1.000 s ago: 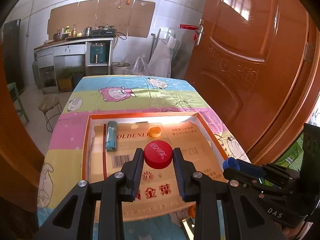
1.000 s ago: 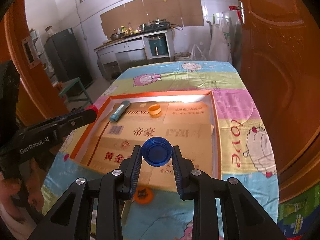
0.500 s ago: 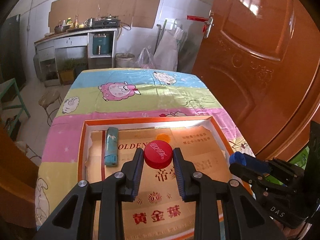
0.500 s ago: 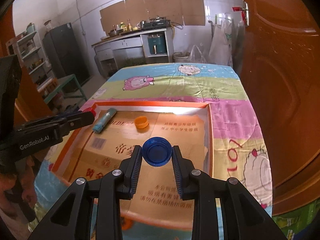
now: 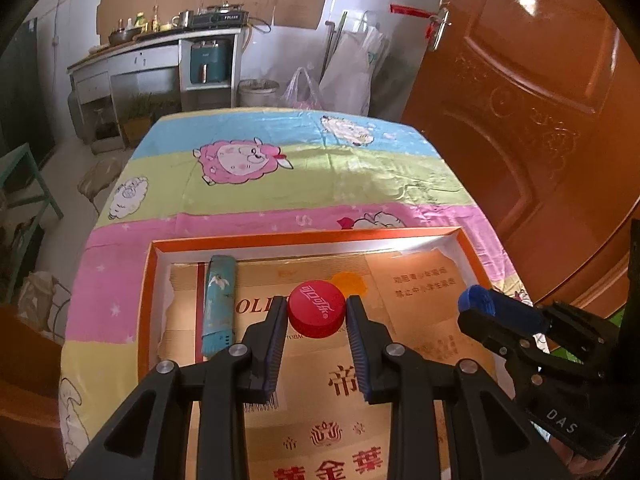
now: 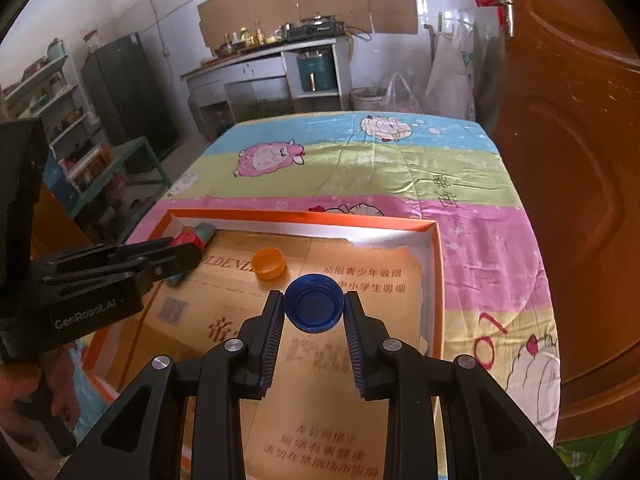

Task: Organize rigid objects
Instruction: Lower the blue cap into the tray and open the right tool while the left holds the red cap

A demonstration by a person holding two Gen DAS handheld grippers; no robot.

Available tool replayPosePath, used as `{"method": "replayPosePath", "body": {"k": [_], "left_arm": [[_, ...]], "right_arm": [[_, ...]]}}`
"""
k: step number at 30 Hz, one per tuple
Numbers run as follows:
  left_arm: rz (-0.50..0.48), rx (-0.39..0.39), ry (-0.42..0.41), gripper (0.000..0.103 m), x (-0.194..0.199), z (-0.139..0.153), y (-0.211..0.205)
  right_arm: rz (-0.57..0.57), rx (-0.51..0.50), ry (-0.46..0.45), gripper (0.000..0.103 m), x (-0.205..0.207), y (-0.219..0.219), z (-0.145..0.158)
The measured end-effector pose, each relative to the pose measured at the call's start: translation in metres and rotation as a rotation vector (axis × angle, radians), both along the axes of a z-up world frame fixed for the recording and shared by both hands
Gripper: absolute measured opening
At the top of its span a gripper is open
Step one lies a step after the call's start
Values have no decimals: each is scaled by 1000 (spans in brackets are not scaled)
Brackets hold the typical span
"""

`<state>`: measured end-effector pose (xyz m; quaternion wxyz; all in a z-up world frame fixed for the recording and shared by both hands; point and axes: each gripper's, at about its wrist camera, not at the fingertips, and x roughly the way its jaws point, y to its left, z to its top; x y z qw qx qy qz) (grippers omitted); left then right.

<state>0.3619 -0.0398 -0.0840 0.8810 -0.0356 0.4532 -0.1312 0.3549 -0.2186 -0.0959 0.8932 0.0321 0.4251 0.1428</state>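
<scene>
A tabletop (image 5: 304,184) under a striped cartoon-sheep cloth fills the middle of the frame. At upper left a kitchen counter (image 5: 160,46) carries pots and a stove, with a teal appliance (image 5: 210,62) on a shelf beneath. A brown wooden door (image 5: 532,92) covers the right side. A dark refrigerator (image 6: 128,92) stands at left, a green stool (image 6: 120,168) below it.

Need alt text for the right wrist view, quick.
The right claw grips a blue bottle cap, open side up, above a shallow orange-rimmed box. An orange cap lies inside it; the left claw, at left, holds a red cap.
</scene>
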Motion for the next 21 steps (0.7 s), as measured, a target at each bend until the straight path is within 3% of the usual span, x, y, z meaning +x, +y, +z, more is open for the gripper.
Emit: {"method": "replayPosePath", "body": {"k": [21], "left_arm": [[27, 38, 74, 30, 31, -29, 2]], "right_arm": [[44, -85, 90, 31, 50, 6, -26]]}}
